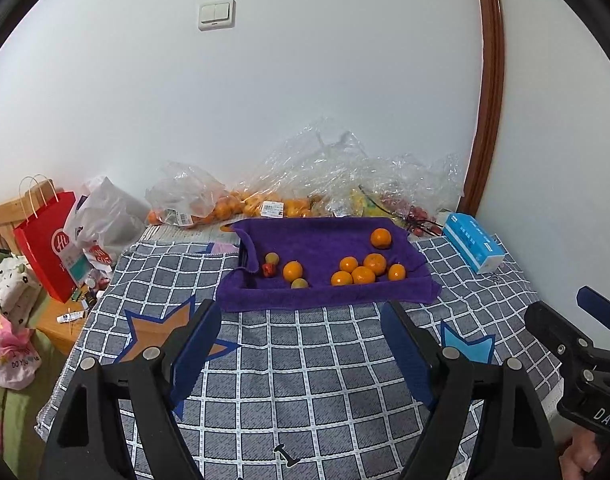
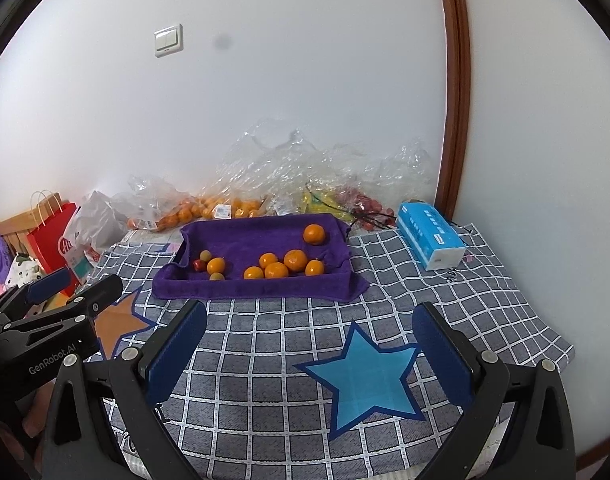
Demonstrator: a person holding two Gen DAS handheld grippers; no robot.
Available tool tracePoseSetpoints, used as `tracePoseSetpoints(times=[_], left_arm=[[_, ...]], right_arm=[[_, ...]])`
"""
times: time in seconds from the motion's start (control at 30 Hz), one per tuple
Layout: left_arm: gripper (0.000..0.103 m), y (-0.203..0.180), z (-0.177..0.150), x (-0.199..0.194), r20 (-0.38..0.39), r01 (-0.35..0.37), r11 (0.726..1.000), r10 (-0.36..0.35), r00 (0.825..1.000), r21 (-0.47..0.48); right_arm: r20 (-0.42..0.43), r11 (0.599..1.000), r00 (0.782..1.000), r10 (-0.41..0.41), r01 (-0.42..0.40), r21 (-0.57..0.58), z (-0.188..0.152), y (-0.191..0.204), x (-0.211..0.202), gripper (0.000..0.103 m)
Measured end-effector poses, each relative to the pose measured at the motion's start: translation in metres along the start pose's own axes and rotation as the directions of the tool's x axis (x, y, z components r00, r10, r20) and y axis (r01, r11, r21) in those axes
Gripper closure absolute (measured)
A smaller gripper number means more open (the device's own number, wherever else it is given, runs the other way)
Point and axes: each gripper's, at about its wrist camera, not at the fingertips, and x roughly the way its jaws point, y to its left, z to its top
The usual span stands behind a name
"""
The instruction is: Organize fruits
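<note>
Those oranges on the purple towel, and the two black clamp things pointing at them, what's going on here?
A person holds a gripper in each hand to sort fruit. Right now the left gripper and the right gripper are both open and empty, above the checked cloth short of the purple towel. On the towel sit a cluster of oranges, one orange apart at the back, and a few small fruits at the left. More fruit lies in the plastic bags behind.

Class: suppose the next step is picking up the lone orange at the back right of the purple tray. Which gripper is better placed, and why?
Probably the right gripper. It is open and empty, and the lone orange lies almost straight ahead of it. From the left gripper, also open, that orange sits off to the right of the purple tray.
</note>
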Motion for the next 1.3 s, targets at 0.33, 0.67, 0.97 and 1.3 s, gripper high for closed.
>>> tracePoseSetpoints(times=[0.33, 0.67, 0.97, 1.3], left_arm=[[0.022, -0.0001, 0.0002, -0.0001, 0.002, 0.001, 1.000, -0.002, 1.000, 0.001], [0.022, 0.0024, 0.0006, -0.0018, 0.004, -0.001, 1.000, 0.001, 1.000, -0.002], [0.022, 0.0029, 0.0008, -0.0023, 0.004, -0.001, 1.000, 0.001, 1.000, -0.003], [0.022, 0.0037, 0.0007, -0.0033, 0.003, 0.001, 1.000, -0.001, 1.000, -0.003]], right_arm=[[0.002, 1.000, 1.000, -0.002, 0.002, -0.008, -0.0001, 0.0005, -0.0005, 0.002], [0.001, 1.000, 1.000, -0.001, 0.001, -0.005, -0.0005, 0.0011, 0.0001, 0.002], [0.001, 1.000, 1.000, -0.006, 0.006, -0.008, -0.0006, 0.0022, -0.0004, 0.002], [0.001, 1.000, 1.000, -0.010, 0.010, -0.007, 0.0000, 0.0015, -0.0008, 0.002]])
